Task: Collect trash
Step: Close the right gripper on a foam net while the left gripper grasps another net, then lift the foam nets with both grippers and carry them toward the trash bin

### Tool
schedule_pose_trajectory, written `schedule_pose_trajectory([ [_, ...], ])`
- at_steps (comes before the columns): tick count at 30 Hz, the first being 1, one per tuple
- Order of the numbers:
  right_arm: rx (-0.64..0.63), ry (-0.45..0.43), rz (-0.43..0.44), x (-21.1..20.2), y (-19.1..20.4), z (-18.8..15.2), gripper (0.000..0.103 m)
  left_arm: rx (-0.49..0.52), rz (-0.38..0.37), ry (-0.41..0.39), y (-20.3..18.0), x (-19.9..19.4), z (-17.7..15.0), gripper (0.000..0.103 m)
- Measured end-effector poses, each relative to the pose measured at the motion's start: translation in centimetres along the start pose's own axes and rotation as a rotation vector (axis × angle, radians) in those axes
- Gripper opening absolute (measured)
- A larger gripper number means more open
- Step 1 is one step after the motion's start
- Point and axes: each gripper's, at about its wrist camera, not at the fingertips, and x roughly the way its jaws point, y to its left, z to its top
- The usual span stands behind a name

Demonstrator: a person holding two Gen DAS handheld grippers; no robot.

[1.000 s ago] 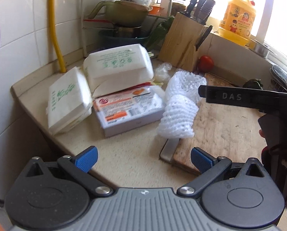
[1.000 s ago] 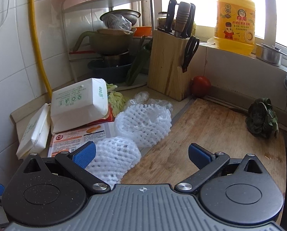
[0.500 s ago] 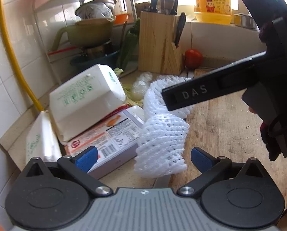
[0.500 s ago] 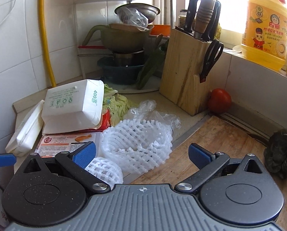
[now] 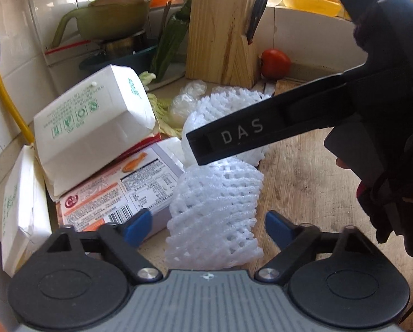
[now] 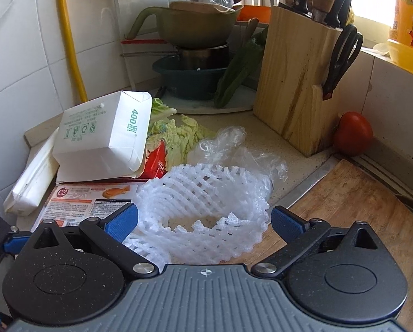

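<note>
**Both grippers poised over the foam nets**

The left gripper [image 5: 207, 222] has its blue-tipped fingers spread wide, and a white foam fruit net [image 5: 216, 215] stands between them at lower centre of its view, touched by neither pad. A second foam net [image 5: 220, 110] lies just behind it, partly hidden by the black finger of the right gripper, which reaches in from the right of the frame.

In the right wrist view, the right gripper [image 6: 203, 221] is also spread, with the ring-shaped foam net [image 6: 206, 193] lying between its fingers at lower centre, on the edge of the wooden cutting board [image 6: 358, 199]. Crumpled clear plastic [image 6: 234, 149] sits just behind it. At left, a white carton [image 6: 104, 138] leans on a flat orange-printed box [image 6: 90, 202]. A knife block [image 6: 297, 83] and tomato [image 6: 353, 134] stand at upper right.
</note>
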Motion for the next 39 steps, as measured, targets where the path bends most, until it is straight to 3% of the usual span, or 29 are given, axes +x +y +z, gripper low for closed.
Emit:
schedule_pose_trajectory([
  [2, 0.013, 0.015, 0.017, 0.3, -0.2, -0.1, 0.103, -0.03, -0.035, 0.033, 0.5, 0.6, 0.1, 0.064],
  [7, 0.045, 0.037, 0.042, 0.3, -0.7, -0.3, 0.099, -0.082, -0.103, 0.044, 1.2, 0.8, 0.1, 0.053],
  [9, 0.064, 0.048, 0.056, 0.2, -1.0, -0.3, 0.092, -0.078, -0.109, 0.043, 1.0, 0.7, 0.2, 0.05],
  [12, 0.11, 0.063, 0.086, 0.4, -1.6, -0.2, 0.069, -0.07, -0.107, 0.038, 0.9, 0.6, 0.2, 0.044],
  [14, 0.147, 0.083, 0.103, 0.7, -2.3, -0.2, 0.048, -0.075, -0.129, 0.041, 1.1, 0.6, 0.3, 0.036],
  [20, 0.252, 0.096, 0.139, 0.3, -3.9, -0.5, 0.033, -0.118, -0.164, 0.031, 1.9, 0.0, 0.7, 0.034],
  [26, 0.348, 0.085, 0.195, -0.9, -5.0, -0.9, 0.029, -0.13, -0.194, -0.003, 2.0, -1.4, 1.2, 0.033],
  [32, 0.477, 0.06, 0.333, -1.8, -5.8, -1.3, 0.029, -0.145, -0.221, -0.027, 2.3, -2.5, 1.2, 0.034],
  [39, 0.576, 0.059, 0.422, -2.0, -6.7, -1.8, 0.029, -0.187, -0.237, -0.046, 3.2, -3.1, 1.0, 0.033],
])
